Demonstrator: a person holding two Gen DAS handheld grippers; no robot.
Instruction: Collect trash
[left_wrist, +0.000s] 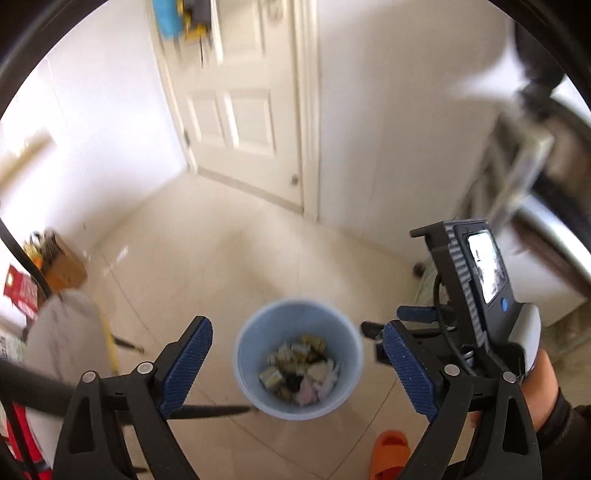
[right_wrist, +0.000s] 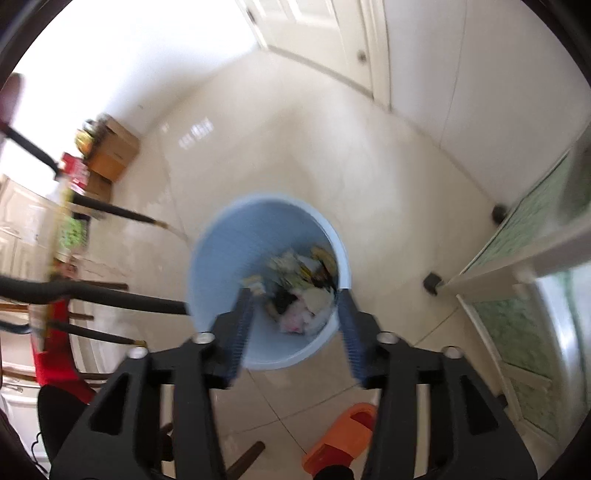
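A light blue bin (left_wrist: 280, 321) (right_wrist: 236, 243) stands on the pale tiled floor, straight below both grippers. Crumpled paper and wrappers (left_wrist: 299, 369) (right_wrist: 306, 291) lie mixed in its bottom. My left gripper (left_wrist: 295, 326) hangs high above the bin, its blue pads spread wide with nothing between them. My right gripper (right_wrist: 294, 292) also points down into the bin with its jaws apart and empty. In the left wrist view a small screen (left_wrist: 485, 266) on the right gripper's body shows at the right, with a person's hand (left_wrist: 543, 387) under it.
An orange slipper (left_wrist: 389, 454) (right_wrist: 343, 435) lies on the floor near the bin. Black chair legs (right_wrist: 110, 295) reach in from the left. A cardboard box (right_wrist: 114, 151) sits by the wall, a white door (left_wrist: 240, 110) beyond. A white-framed unit with green panels (right_wrist: 517, 240) stands right.
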